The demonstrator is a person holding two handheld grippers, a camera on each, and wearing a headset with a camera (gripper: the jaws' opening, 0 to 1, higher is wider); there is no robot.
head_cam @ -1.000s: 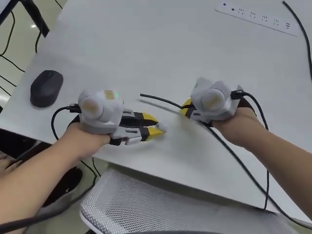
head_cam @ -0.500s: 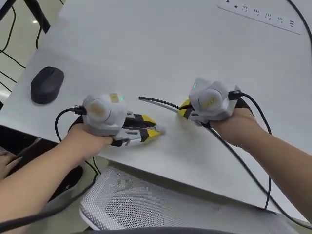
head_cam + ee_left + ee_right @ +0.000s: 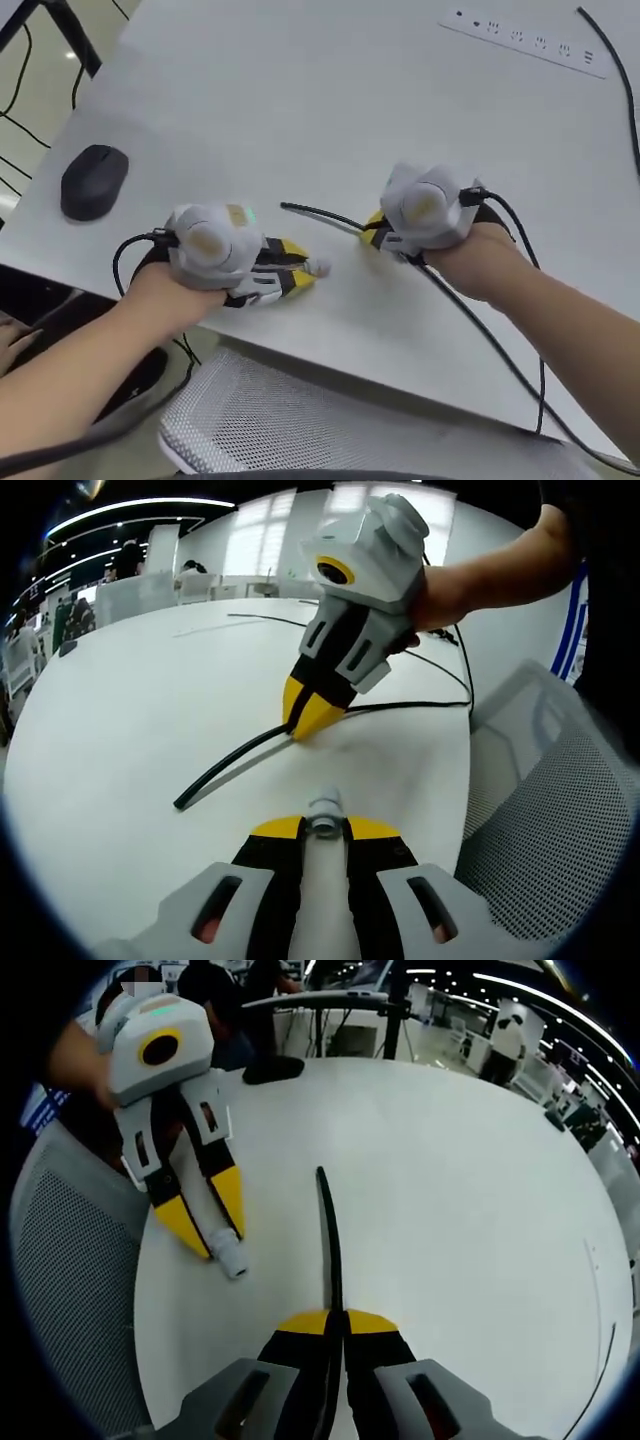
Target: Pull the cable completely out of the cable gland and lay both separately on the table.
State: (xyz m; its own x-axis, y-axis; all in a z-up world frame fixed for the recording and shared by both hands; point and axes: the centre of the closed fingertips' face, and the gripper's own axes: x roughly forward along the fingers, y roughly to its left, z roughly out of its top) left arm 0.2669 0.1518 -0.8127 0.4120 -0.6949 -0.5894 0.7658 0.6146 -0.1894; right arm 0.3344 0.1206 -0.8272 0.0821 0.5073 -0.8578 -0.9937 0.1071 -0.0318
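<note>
My left gripper (image 3: 302, 271) (image 3: 324, 830) is shut on a white cable gland (image 3: 325, 811), whose tip pokes out past the yellow jaws (image 3: 316, 268) (image 3: 231, 1257). My right gripper (image 3: 374, 226) (image 3: 337, 1318) is shut on a thin black cable (image 3: 329, 1230), whose free end (image 3: 287, 207) lies on the white table (image 3: 300, 100). Cable and gland are apart, with a short gap of table between them. In the left gripper view the right gripper (image 3: 310, 712) presses the cable (image 3: 235, 765) down near the table.
A black mouse (image 3: 94, 180) sits at the table's left edge. A white power strip (image 3: 530, 42) lies at the far right. A mesh chair back (image 3: 290, 430) stands below the near edge. Black tool leads (image 3: 470, 320) trail over the table.
Both grippers drifted slightly left and towards the near edge, holding their parts. The gap between gland and cable end stays about the same.
</note>
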